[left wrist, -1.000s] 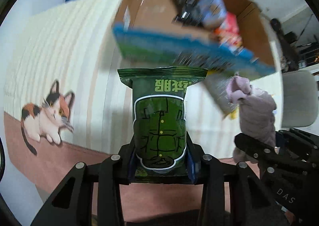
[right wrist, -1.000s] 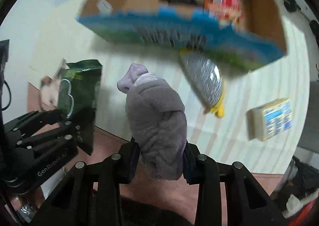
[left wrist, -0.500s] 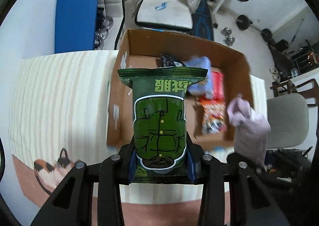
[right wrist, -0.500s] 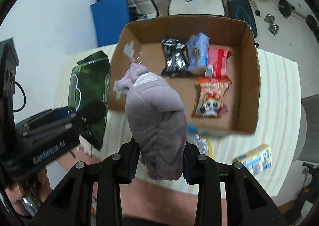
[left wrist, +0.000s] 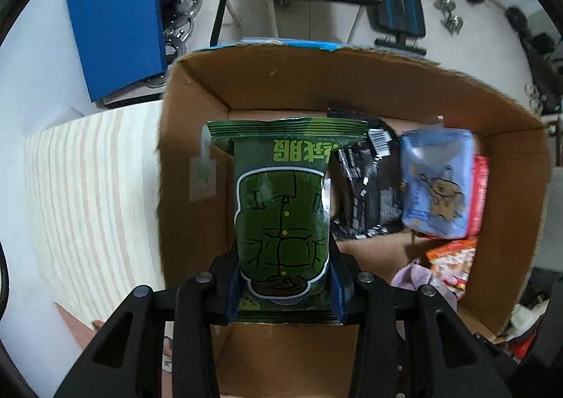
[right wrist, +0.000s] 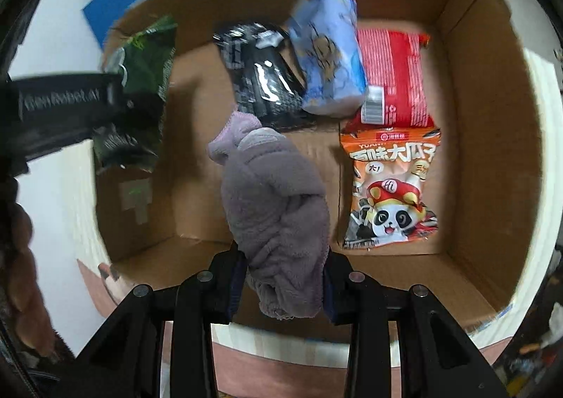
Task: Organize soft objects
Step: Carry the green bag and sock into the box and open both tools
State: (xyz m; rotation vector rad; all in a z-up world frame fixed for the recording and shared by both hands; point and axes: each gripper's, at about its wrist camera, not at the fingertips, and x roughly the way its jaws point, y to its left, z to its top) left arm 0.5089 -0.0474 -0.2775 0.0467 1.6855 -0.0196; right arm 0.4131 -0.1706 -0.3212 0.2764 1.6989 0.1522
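Over cardboard box (right wrist: 492,137), left tool (left wrist: 283,287) clamps green packet (left wrist: 283,215), right tool (right wrist: 283,278) clamps purple cloth (right wrist: 278,218), "GenRobot.AI" lettering.

Both hand-held grippers clamped: left (left wrist: 283,287), right (right wrist: 283,287), pointing fwd/down.

A desk (left wrist: 88,194) under a cream cloth with pale stripes carries an open cardboard box (left wrist: 527,208), which sits directly on the cloth. In the left wrist view the striped surface shows at 9 o'clock of the box; in the right wrist view a strip of it shows at 3 o'clock and along the near wall at 6 o'clock. At the cloth's near edge, around 7 o'clock, a brownish-pink border (right wrist: 281,363) begins, with part of a printed cat figure (right wrist: 107,280) just visible.
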